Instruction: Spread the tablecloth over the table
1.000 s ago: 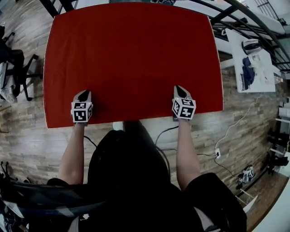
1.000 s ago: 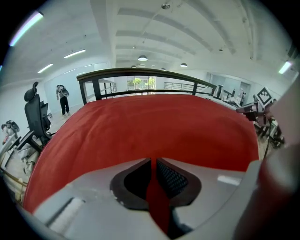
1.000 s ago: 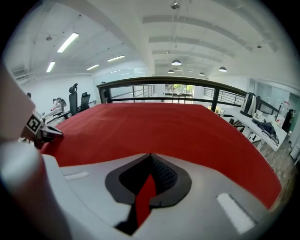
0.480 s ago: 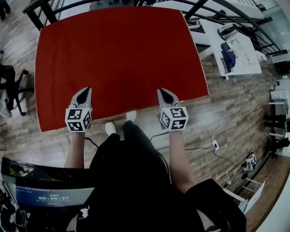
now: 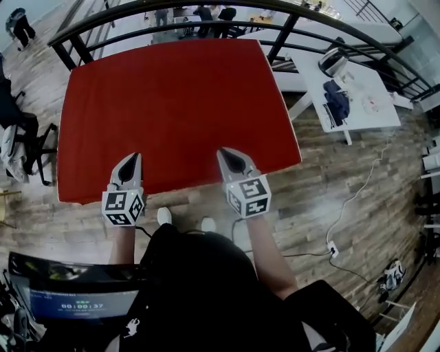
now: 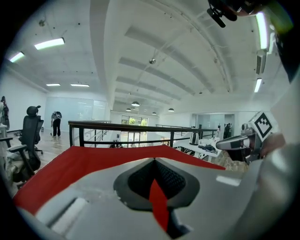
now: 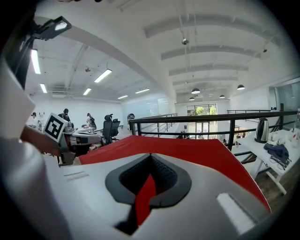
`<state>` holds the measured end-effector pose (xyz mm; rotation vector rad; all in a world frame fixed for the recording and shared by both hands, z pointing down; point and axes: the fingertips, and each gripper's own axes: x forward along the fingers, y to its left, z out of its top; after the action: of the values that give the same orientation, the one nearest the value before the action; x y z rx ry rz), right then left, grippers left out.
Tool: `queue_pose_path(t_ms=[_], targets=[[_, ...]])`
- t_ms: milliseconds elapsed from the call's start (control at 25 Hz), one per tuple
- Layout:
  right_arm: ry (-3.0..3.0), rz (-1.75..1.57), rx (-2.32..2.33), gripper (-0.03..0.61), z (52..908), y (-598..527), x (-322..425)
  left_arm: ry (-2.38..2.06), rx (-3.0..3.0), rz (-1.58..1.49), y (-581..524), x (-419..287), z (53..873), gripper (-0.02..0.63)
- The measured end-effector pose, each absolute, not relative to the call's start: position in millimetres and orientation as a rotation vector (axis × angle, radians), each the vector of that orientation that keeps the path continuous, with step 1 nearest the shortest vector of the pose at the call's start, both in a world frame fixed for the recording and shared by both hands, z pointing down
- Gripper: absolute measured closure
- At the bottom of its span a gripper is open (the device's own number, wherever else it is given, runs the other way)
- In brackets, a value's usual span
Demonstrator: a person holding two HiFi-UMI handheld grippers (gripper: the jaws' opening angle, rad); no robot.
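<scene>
The red tablecloth [image 5: 172, 103] stretches flat and wide away from me, and no table shows beneath it. Its near edge is raised, and both grippers hold it there. My left gripper [image 5: 131, 160] is shut on the near-left part of the edge; in the left gripper view a strip of red cloth [image 6: 158, 201] runs between its jaws [image 6: 154, 162]. My right gripper [image 5: 227, 155] is shut on the near-right part, with red cloth [image 7: 143, 199] pinched between its jaws [image 7: 150, 158]. Each gripper points a little below level across the cloth.
A black railing [image 5: 172, 15] curves behind the cloth's far edge. A white desk [image 5: 354, 93] with clutter stands to the right, an office chair [image 5: 24, 141] to the left. Cables and a power strip [image 5: 333, 249] lie on the wooden floor. My shoes [image 5: 163, 216] show under the near edge.
Both grippers have risen and drawn back toward me with the cloth's near edge. The right gripper has shifted left, closer to the left one. My shoes have come into sight below the edge.
</scene>
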<state>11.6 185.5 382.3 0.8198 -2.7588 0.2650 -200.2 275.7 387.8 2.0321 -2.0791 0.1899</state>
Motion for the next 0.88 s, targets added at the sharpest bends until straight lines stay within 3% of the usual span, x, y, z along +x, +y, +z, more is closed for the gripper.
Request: queue_pose_path(t_ms=[200,880], targets=[[-2.815,0.242,0.743,0.571,367,192,16,-2.115,1.995,0.211,283,-166,375,0.611],[-2.836,0.243,0.751,0.571,354,191,9,-2.205,1.972,0.174,298,-192,350,0.611]])
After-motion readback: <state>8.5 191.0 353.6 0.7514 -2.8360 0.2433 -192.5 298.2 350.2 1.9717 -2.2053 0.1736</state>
